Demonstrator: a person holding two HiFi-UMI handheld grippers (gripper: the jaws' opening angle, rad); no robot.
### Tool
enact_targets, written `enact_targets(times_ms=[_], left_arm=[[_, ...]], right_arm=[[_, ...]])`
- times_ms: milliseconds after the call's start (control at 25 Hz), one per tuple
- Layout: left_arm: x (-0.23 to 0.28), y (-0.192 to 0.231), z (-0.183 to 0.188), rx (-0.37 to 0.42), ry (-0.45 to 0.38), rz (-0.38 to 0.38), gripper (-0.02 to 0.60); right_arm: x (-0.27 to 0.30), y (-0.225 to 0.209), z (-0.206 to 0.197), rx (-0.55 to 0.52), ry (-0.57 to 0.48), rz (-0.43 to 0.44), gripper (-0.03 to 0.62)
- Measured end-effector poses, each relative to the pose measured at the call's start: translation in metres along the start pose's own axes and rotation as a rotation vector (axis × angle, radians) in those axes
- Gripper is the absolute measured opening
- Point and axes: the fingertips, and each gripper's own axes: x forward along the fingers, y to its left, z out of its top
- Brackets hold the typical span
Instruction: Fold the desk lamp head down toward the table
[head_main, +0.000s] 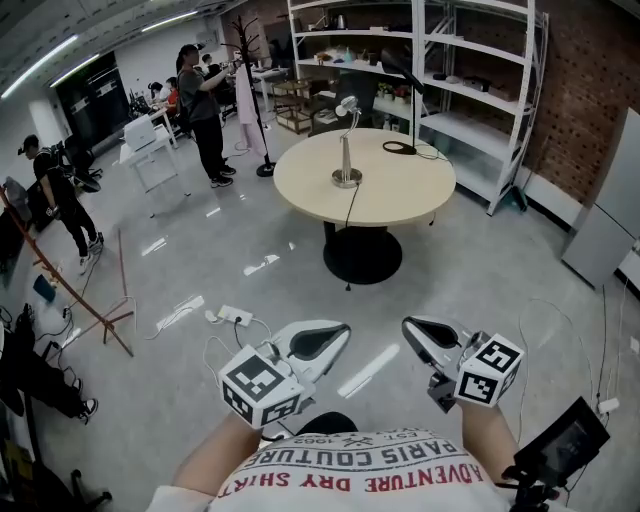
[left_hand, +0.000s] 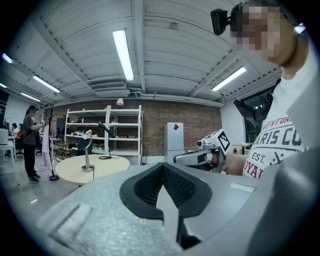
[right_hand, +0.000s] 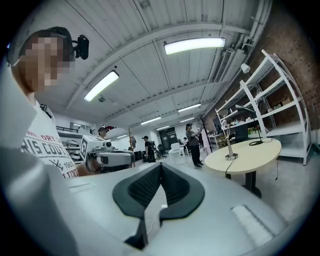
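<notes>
A silver desk lamp (head_main: 346, 150) stands upright on a round beige table (head_main: 400, 195) well ahead of me, its head raised and its cord running off the table's front edge. Both grippers are held close to my body, far from the table. My left gripper (head_main: 343, 330) is shut with nothing between its pads, and my right gripper (head_main: 409, 326) is also shut and empty. The left gripper view has the shut jaws (left_hand: 162, 167) in front, with the lamp (left_hand: 88, 152) small at the far left. From the right gripper (right_hand: 161, 167), the lamp (right_hand: 230, 146) appears far right.
A black desk lamp (head_main: 402, 100) also stands on the table's far side. White shelving (head_main: 470, 90) lines the brick wall behind. A coat stand (head_main: 255, 90) and several people are at the back left. A power strip (head_main: 235, 316) with cables lies on the floor before me.
</notes>
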Motion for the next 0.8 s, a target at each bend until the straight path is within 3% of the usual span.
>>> enact_targets(times_ms=[200,440,800], left_arm=[[0.001,0.033,-0.015,-0.034,0.013,0.016,0.003],[0.037,0.083,-0.038,-0.089,0.024,-0.001,0.003],[0.078,0.209,-0.041,-0.099,0.053,-0.029,0.003]], right_arm=[[0.024,-0.015,-0.011,0.017,0.022,-0.015,0.003],[0.049,-0.065,-0.025,0.034,0.062,-0.052,0.003],[0.144,-0.151,-0.017,0.093,0.062,-0.096,0.003]])
